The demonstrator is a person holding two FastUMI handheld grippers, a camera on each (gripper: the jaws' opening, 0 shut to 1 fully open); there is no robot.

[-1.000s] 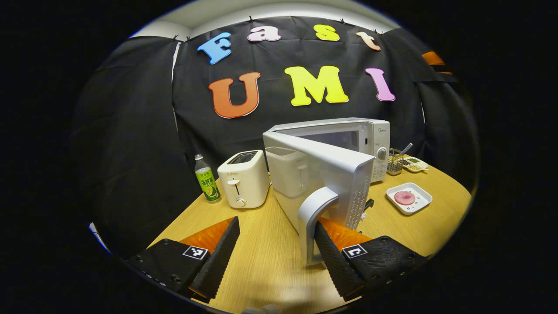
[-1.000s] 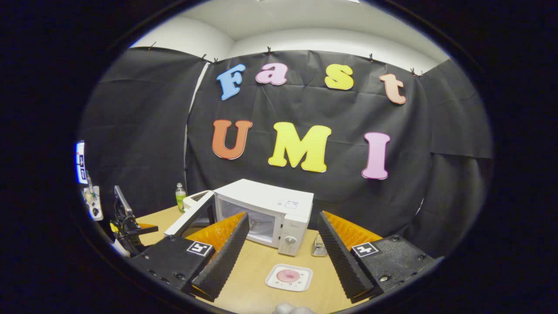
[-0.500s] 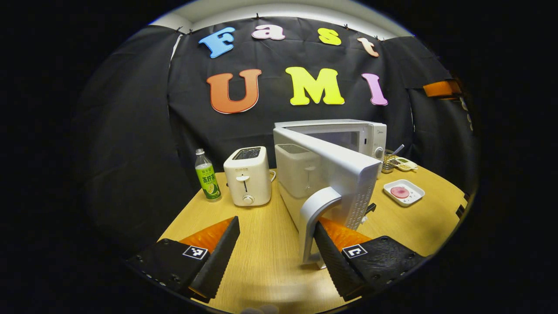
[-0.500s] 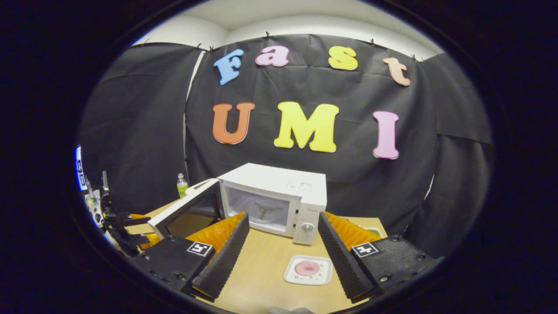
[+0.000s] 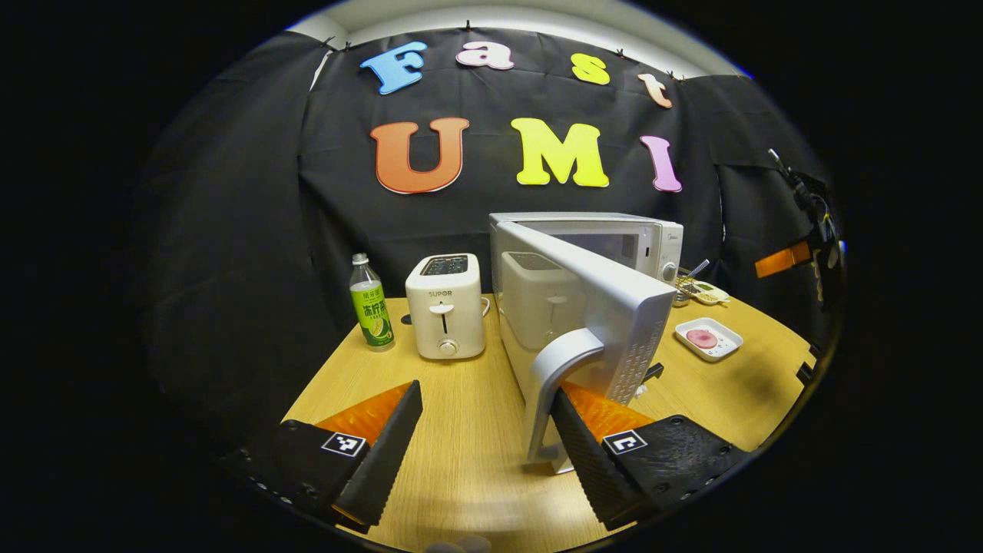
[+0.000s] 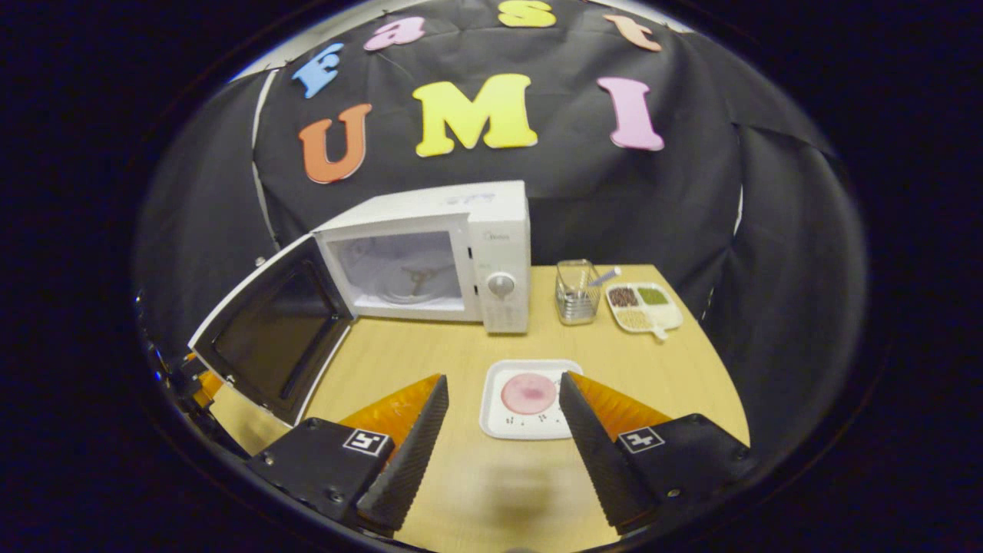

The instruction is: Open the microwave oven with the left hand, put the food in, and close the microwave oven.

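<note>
The white microwave [image 6: 430,253] stands at the back of the wooden table with its door [image 6: 269,338] swung wide to the left, and the cavity with its turntable shows. In the left gripper view my left gripper [image 5: 485,392] is open, its right finger [image 5: 584,438] tucked behind the door's grey handle [image 5: 553,376]. A white square plate [image 6: 499,422] carries a round pink slice of food [image 6: 528,393] in front of the microwave. My right gripper [image 6: 503,382] is open and hovers just short of the plate, one fingertip on each side of it.
A white toaster [image 5: 445,307] and a green-labelled bottle [image 5: 371,303] stand left of the microwave. A wire cup with utensils [image 6: 577,292] and a divided dish of grains [image 6: 643,307] sit at the back right. The table's curved edge runs close on the right.
The right gripper has dropped and tilted down toward the plate, which now lies between its fingertips. The door has swung a little wider with the left gripper still hooked at its handle.
</note>
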